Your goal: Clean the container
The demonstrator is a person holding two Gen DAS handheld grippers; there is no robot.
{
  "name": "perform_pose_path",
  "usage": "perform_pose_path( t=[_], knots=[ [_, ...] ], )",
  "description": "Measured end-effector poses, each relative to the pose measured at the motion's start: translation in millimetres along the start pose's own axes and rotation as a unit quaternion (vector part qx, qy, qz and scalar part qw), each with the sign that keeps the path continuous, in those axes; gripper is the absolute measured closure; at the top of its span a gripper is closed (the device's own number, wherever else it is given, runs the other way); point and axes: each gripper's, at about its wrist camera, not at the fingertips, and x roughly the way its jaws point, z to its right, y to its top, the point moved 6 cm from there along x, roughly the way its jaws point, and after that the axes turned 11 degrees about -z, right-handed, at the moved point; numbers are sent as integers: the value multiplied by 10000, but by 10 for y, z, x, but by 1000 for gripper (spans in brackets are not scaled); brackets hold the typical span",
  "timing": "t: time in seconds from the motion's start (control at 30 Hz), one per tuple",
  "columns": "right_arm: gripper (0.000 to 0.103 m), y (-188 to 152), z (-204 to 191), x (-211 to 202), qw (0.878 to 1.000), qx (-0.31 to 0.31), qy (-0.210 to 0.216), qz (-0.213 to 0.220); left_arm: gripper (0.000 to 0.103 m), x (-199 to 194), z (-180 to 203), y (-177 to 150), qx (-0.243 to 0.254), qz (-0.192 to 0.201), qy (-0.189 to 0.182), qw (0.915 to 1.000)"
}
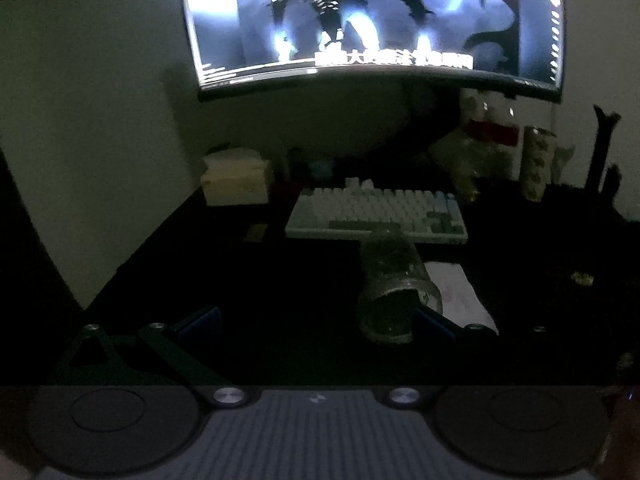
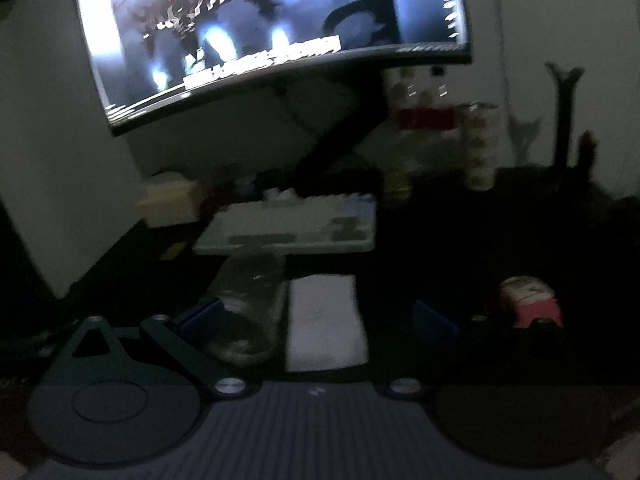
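A clear glass container (image 1: 394, 292) lies on its side on the dark desk, mouth toward me; it also shows in the right wrist view (image 2: 248, 312). A white folded cloth (image 1: 460, 296) lies just right of it, and is seen in the right wrist view (image 2: 324, 320) too. My left gripper (image 1: 316, 322) is open and empty; its right finger sits by the container's mouth. My right gripper (image 2: 318, 318) is open and empty, its jaws on either side of the cloth, with the container by its left finger.
The room is dim. A white keyboard (image 1: 376, 216) lies behind the container under a lit curved monitor (image 1: 376, 20). A cream box (image 1: 236, 180) stands at the back left. A plush toy (image 1: 484, 140) and a patterned cup (image 1: 536, 164) stand at the back right. A pink object (image 2: 532, 300) lies at right.
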Motion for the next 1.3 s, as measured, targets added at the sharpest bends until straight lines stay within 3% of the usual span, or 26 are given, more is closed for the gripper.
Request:
perform_pose_path(
  t=[0.33,1.3],
  knots=[
    [0,-5,57,95,9991,289,43,-299,0,100,48,-14,14,-206,-78,9998],
    [0,-27,-23,70,9987,359,166,-327,0,52,126,-42,139,-152,16,9998]
  ],
)
